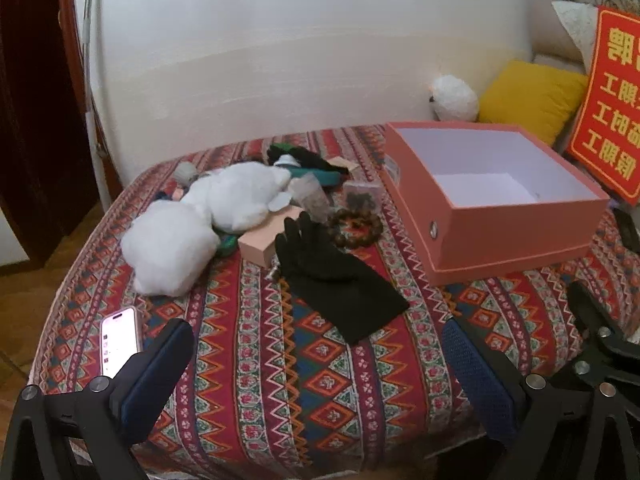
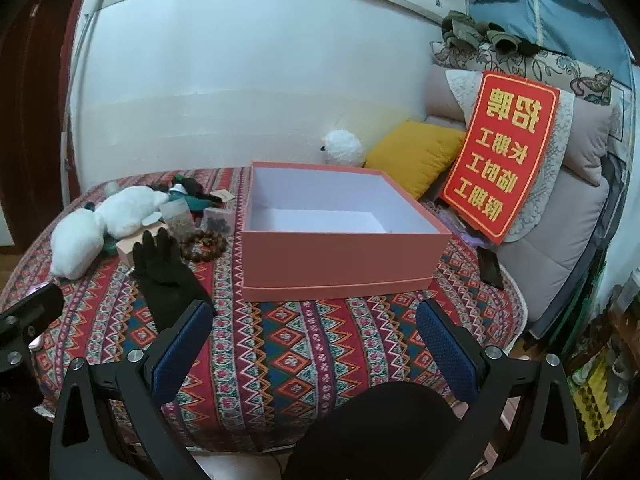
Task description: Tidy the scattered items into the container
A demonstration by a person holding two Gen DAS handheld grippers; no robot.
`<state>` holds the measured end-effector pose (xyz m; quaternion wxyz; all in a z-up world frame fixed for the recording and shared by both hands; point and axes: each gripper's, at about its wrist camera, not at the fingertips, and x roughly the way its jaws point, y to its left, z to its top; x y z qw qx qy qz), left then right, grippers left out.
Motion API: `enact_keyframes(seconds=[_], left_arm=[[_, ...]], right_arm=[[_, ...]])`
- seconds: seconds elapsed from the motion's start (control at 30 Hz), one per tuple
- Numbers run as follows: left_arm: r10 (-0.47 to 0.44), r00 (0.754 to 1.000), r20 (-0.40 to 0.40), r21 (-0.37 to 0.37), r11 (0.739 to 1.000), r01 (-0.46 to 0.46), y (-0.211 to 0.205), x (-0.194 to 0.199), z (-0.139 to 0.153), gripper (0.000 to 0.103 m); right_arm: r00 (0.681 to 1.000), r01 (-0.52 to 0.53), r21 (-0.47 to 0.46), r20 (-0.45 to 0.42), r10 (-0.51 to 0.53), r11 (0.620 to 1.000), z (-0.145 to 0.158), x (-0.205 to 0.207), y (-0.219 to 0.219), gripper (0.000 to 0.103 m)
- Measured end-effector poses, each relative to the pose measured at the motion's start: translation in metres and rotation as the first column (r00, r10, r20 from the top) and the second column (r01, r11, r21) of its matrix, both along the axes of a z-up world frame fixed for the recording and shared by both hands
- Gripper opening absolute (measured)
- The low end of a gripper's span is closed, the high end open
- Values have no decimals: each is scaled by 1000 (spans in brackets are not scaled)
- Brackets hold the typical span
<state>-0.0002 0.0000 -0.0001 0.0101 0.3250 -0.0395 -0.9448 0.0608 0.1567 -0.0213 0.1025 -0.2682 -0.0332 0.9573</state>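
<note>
- Left gripper: jaws spread wide, nothing between them, hovering over the patterned bedspread at the near edge.
- Right gripper: jaws also wide apart, holding nothing, aimed at the near wall of the pink box.
- Pink box sits on the bedspread, right of the clutter; its white interior has nothing in it. It appears to stand in its own lid, a pink lip showing round the base.
- Black glove lies flat, closest item to both grippers, fingers pointing away toward the pile.
- White plush toy lies on its side, left of the glove, over a small pink box.
- Wooden bead bracelet sits between the glove's fingers and the pink box, just beside both.
- Behind the bracelet: a clear bag with dark contents and a small clear case of dark beads.
- Further back: green and black fabric items, tangled; can't tell them apart.
- Phone, screen lit, lies near the bed's left edge beside the left gripper's left finger.
- Against the wall past the box: small white fluffy toy, yellow cushion, red sign with yellow characters.
</note>
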Motion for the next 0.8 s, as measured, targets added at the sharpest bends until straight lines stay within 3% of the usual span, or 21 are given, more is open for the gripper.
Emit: enact_keyframes(seconds=[0.2, 0.27, 0.37, 0.47, 0.53, 0.6, 0.77, 0.8], left_arm=[[-41, 999, 28, 45, 998, 40, -1, -8, 3, 102], [-42, 999, 17, 24, 999, 42, 5, -3, 3, 102], [-46, 999, 17, 49, 998, 45, 6, 5, 1, 102], [-65, 993, 100, 121, 991, 53, 3, 15, 0, 102], [-112, 983, 147, 186, 979, 83, 1, 26, -1, 102], [-173, 974, 145, 234, 963, 136, -1, 37, 1, 102], [-246, 967, 61, 337, 917, 212, -10, 56, 9, 102], [-243, 968, 66, 313, 926, 211, -8, 55, 10, 102]], right_arm=[[1000, 0, -30, 31, 1, 1000, -3, 1, -2, 103], [999, 0, -53, 39, 2, 999, -5, 1, 3, 103], [999, 12, -19, 51, -11, 1000, -6, -1, 0, 103], [998, 7, -3, 63, -7, 1000, -10, -2, -2, 103], [997, 7, 7, 71, -7, 1000, -12, -2, -3, 103], [998, 28, 30, 58, -30, 999, -12, 1, -5, 103], [998, 34, 17, 59, -35, 999, -11, 0, -7, 103], [998, 29, 10, 60, -30, 1000, -10, 0, -8, 103]])
